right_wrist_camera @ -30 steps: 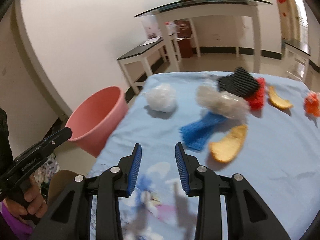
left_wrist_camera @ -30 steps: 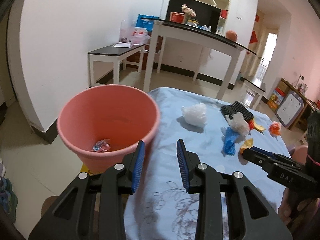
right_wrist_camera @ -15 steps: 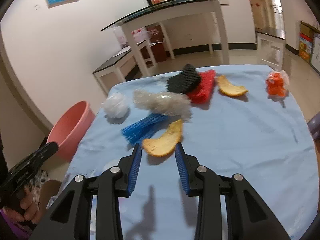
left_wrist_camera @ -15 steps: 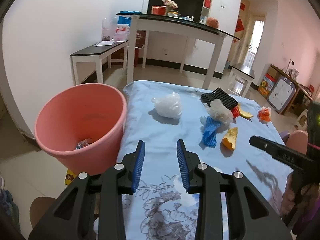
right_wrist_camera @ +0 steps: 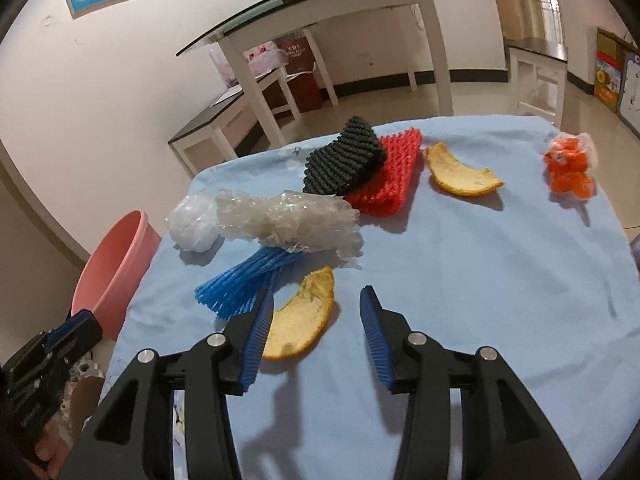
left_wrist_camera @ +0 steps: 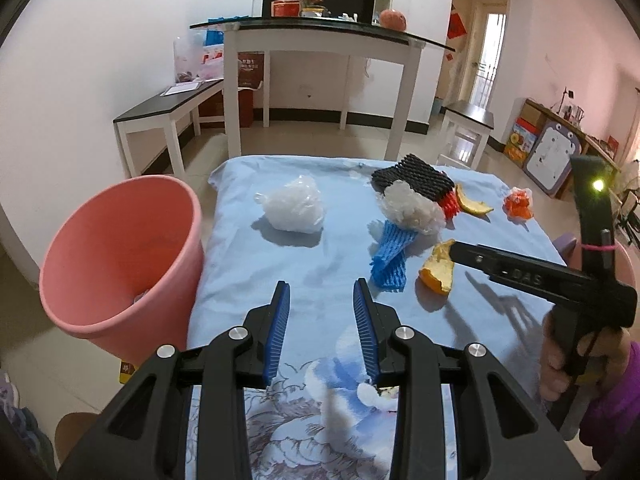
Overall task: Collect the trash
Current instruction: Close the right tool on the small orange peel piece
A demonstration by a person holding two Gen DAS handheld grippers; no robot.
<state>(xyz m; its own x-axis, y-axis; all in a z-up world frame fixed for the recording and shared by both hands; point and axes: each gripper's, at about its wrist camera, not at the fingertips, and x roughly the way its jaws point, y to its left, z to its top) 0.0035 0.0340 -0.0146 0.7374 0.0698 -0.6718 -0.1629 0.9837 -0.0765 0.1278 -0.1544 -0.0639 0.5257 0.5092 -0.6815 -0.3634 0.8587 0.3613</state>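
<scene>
Left wrist view: the left hand-held gripper (left_wrist_camera: 320, 320) hovers with jaws parted and nothing between them, above the near, flower-printed part of the blue cloth (left_wrist_camera: 320, 252) that covers the worktop. To its left, off the worktop edge, stands the pink bucket (left_wrist_camera: 120, 256), its mouth tilted toward the camera (contents too dim to tell). Ahead lies a white plastic wad (left_wrist_camera: 294, 210); ahead and right, a blue foam net (left_wrist_camera: 390, 256) and an orange peel (left_wrist_camera: 438, 270), whose top the right hand-held gripper (left_wrist_camera: 454, 248) overlaps, seen side-on.

Right wrist view: the right hand-held gripper (right_wrist_camera: 316, 328) is wide open and holds nothing; the orange peel (right_wrist_camera: 300, 324) lies just inside its left finger. This view alone shows the crumpled clear film (right_wrist_camera: 292, 220) spread over the blue foam net (right_wrist_camera: 240, 284), and the black foam net (right_wrist_camera: 344, 158) resting on a red foam net (right_wrist_camera: 390, 174). A second peel (right_wrist_camera: 460, 176) and an orange wrapper (right_wrist_camera: 570, 168) lie farther ahead and right. Bare cloth extends to the right of this hand-held gripper up to the worktop's right edge; only the rim of the pink bucket (right_wrist_camera: 116, 264) shows at left.
</scene>
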